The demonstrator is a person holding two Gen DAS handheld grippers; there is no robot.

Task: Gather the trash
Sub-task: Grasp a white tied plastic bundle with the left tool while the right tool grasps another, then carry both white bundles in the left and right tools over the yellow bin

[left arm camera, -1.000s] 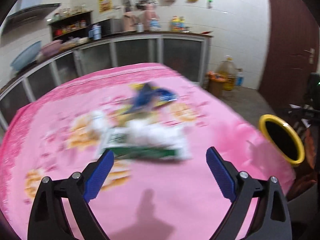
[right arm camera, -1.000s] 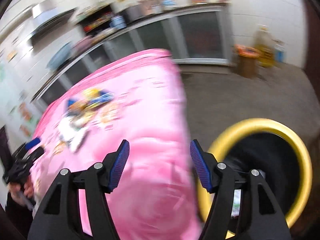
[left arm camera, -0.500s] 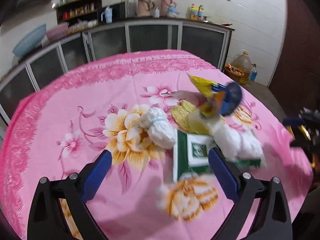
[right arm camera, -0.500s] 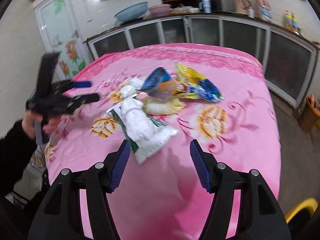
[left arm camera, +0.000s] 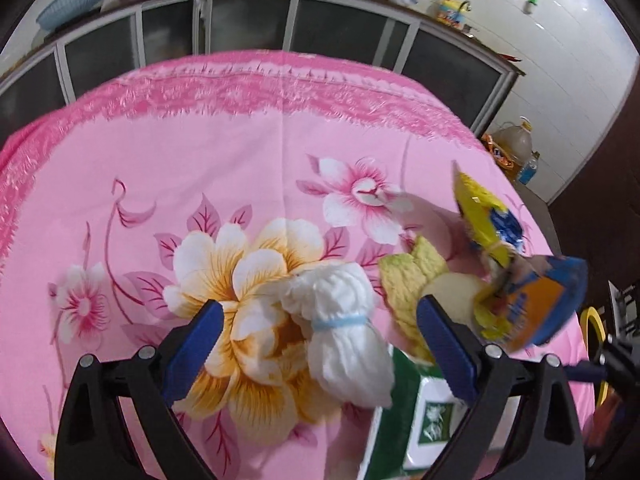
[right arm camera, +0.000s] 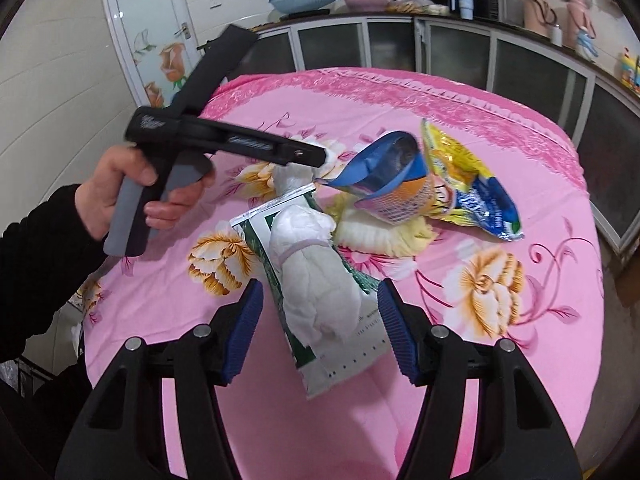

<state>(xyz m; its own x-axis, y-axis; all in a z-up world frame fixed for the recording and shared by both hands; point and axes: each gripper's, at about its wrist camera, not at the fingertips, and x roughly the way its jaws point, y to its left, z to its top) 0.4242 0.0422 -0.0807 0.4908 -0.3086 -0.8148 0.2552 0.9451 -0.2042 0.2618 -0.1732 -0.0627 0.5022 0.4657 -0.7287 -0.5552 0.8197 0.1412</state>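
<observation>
Trash lies in a heap on the pink flowered tablecloth (left arm camera: 248,144). A white tied bundle (left arm camera: 340,320) sits between the open jaws of my left gripper (left arm camera: 316,340). To its right lie a yellow cloth (left arm camera: 408,280), a blue-orange packet (left arm camera: 528,304), a yellow-blue snack bag (left arm camera: 484,216) and a green-white wrapper (left arm camera: 424,412). In the right wrist view a second white bundle (right arm camera: 316,276) lies on the green-white wrapper (right arm camera: 344,356), between the open jaws of my right gripper (right arm camera: 320,336). The left gripper (right arm camera: 308,156) shows there over the far bundle.
A yellow-rimmed bin (left arm camera: 596,344) stands beyond the table's right edge. Kitchen cabinets (left arm camera: 280,28) run along the back wall. An oil jug (left arm camera: 516,144) stands on the floor at the right. A door with flower decals (right arm camera: 148,36) is at the left.
Both grippers have swung from the bin side to the heap and closed in on it. The left now frames one white bundle, the right the other.
</observation>
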